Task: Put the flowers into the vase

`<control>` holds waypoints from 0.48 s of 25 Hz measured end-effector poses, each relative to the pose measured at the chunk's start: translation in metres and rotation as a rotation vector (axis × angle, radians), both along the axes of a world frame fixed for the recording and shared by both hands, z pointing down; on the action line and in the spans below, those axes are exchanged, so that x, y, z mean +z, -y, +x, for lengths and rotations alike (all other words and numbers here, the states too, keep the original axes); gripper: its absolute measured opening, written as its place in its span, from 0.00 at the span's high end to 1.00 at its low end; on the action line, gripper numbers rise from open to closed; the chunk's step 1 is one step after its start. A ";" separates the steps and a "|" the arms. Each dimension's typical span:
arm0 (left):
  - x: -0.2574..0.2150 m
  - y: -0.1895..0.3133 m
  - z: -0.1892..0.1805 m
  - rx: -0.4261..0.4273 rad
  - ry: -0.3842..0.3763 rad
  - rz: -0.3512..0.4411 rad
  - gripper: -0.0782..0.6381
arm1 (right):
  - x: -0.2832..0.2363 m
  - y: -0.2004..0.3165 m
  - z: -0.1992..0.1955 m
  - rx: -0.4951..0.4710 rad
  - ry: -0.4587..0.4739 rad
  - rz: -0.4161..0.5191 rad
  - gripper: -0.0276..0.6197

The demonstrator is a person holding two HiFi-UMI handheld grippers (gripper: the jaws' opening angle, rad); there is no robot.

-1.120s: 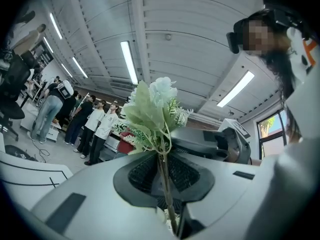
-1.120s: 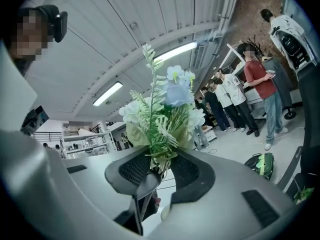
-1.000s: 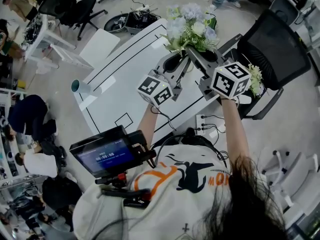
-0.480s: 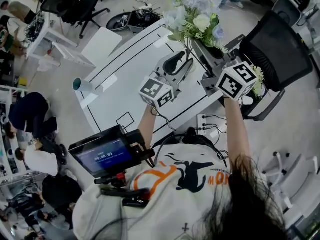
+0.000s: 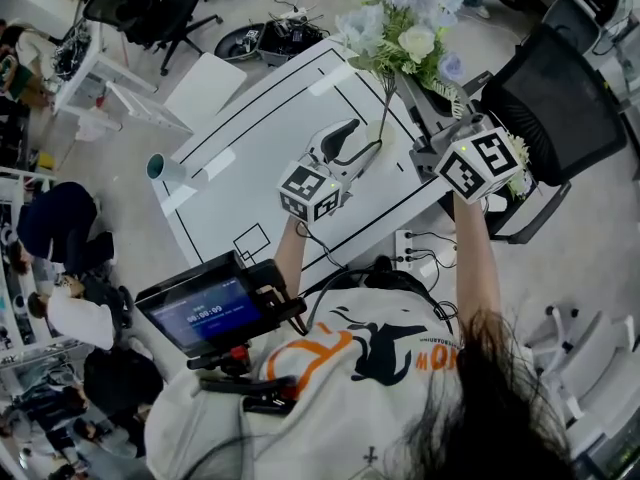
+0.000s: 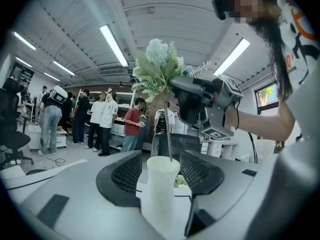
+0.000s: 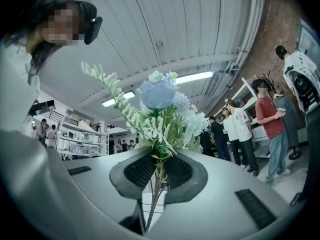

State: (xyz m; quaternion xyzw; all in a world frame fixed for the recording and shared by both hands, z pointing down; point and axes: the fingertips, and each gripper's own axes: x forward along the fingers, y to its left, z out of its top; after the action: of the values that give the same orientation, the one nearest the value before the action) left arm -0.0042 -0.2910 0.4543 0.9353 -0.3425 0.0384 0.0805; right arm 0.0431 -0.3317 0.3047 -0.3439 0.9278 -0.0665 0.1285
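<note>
- Flowers (image 5: 400, 26): pale blue and white bunch with green leaves, held up in the air over the far side of the counter (image 5: 250, 158).
- Stems (image 7: 156, 186): pinched between the pads of the right claw (image 5: 405, 86), just below the leaves. That claw is pressed together on them, with the heads rising above it.
- One thin stem (image 6: 167, 134) runs down from the bunch. In the left gripper view its lower end meets the mouth of the vase (image 6: 159, 189); how deep it sits, cannot tell.
- Vase: white, upright, open top, standing between the two pads of the left claw (image 5: 350, 138). Its base is hidden behind the claw body.
- Left claw: jaws opening, spread wide. There is a gap between the vase and each pad, so no grip on it.
- The right claw is above and beyond the left one, with the bunch straight over the vase.
- Counter: white top marked with black lines.
- Black mesh chair (image 5: 550, 98) stands at the counter's right end.
- Several people (image 6: 102, 119) stand well behind, under the strip lights.
</note>
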 end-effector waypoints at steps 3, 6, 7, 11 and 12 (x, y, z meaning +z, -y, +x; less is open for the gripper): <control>0.019 -0.005 0.010 0.045 0.074 -0.026 0.54 | 0.004 0.001 0.002 0.033 -0.046 0.003 0.87; 0.034 -0.008 0.019 0.075 0.129 -0.047 0.51 | 0.009 0.001 0.002 0.056 -0.075 0.010 0.87; 0.037 -0.008 0.021 0.077 0.137 -0.051 0.51 | 0.012 0.000 0.002 0.058 -0.079 0.013 0.87; 0.048 -0.008 0.025 0.082 0.148 -0.075 0.51 | 0.032 -0.004 -0.002 0.057 -0.103 -0.003 0.87; 0.051 -0.009 0.026 0.086 0.156 -0.078 0.51 | 0.038 -0.005 -0.003 0.057 -0.113 -0.009 0.87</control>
State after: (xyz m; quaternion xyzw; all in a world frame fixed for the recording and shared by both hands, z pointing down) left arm 0.0214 -0.2822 0.5056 0.9394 -0.3057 0.1277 0.0884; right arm 0.0400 -0.3264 0.3432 -0.3737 0.9232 -0.0473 0.0765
